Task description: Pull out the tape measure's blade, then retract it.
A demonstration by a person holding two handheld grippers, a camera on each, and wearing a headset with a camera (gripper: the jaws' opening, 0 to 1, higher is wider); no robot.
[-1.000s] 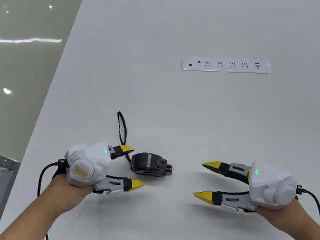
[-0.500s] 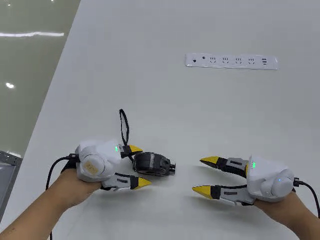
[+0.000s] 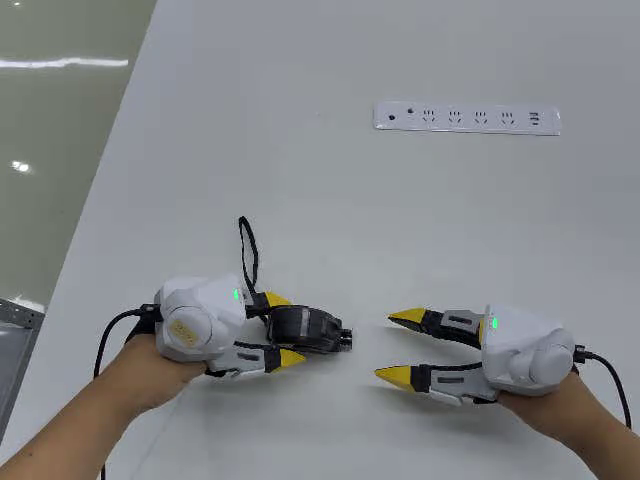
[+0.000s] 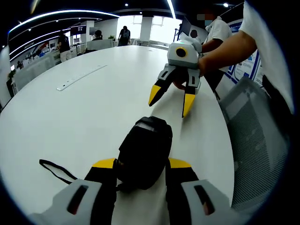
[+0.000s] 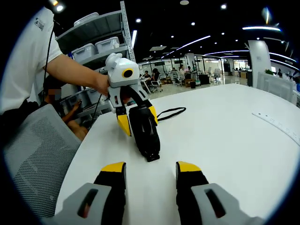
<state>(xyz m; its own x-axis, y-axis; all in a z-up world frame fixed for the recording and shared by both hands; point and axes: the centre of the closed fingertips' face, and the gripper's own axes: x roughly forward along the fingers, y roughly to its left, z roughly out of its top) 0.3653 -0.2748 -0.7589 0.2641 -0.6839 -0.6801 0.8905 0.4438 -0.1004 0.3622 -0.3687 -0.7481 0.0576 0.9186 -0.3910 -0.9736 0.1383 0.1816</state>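
Left gripper [image 3: 283, 328] sits at the near left of the white bench [image 3: 420, 230], its jaws drawn in on either side of the black tape measure [image 3: 312, 329]. In the left gripper view they press against its flanks, so I judge it gripped. Right gripper [image 3: 398, 346] lies near right at about the same depth, jaws wide apart with nothing between them, tips pointing left.

The tape measure rests on the bench between the two grippers, long axis running left to right. Its mouth end [image 3: 344, 338], where the blade tip should be, faces the right gripper across a bare gap. The pull turns on this: the right gripper is on the blade's side and need only travel straight left along that axis to reach the tip. The tip itself is too small to make out.

Farther back, a black wrist strap [image 3: 245, 250] loops away behind the left gripper. A white power strip [image 3: 467, 118] lies at the far right, well apart.
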